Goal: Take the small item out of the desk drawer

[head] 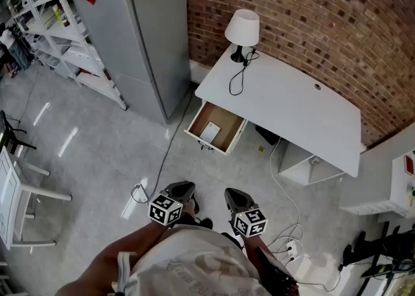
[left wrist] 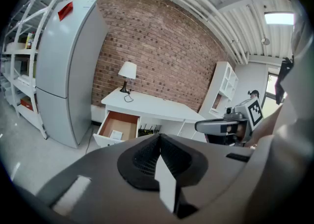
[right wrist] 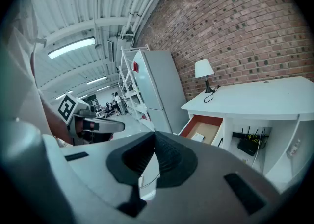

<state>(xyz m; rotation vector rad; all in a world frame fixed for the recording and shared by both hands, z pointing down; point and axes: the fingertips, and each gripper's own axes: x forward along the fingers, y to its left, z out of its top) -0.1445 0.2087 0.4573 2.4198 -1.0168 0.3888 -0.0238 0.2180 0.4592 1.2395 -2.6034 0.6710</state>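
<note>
A white desk [head: 292, 103] stands against the brick wall with its left drawer [head: 215, 127] pulled out. A small white item [head: 209, 132] lies flat on the drawer's brown floor; the same small item [left wrist: 116, 134] shows in the left gripper view and again [right wrist: 198, 136] in the right gripper view. Both grippers are held close to the person's body, far short of the desk. My left gripper [head: 183, 191] is shut with nothing in it, its jaws [left wrist: 158, 144] meeting. My right gripper [head: 235, 198] is shut and empty too, jaws [right wrist: 153, 144] together.
A lamp [head: 242, 32] with a trailing cord stands on the desk's left end. A grey fridge [head: 133, 29] and white shelving [head: 52, 22] are left of the desk. A white chair [head: 19, 197] is at far left. Cables and a power strip [head: 288, 247] lie on the floor near my right gripper.
</note>
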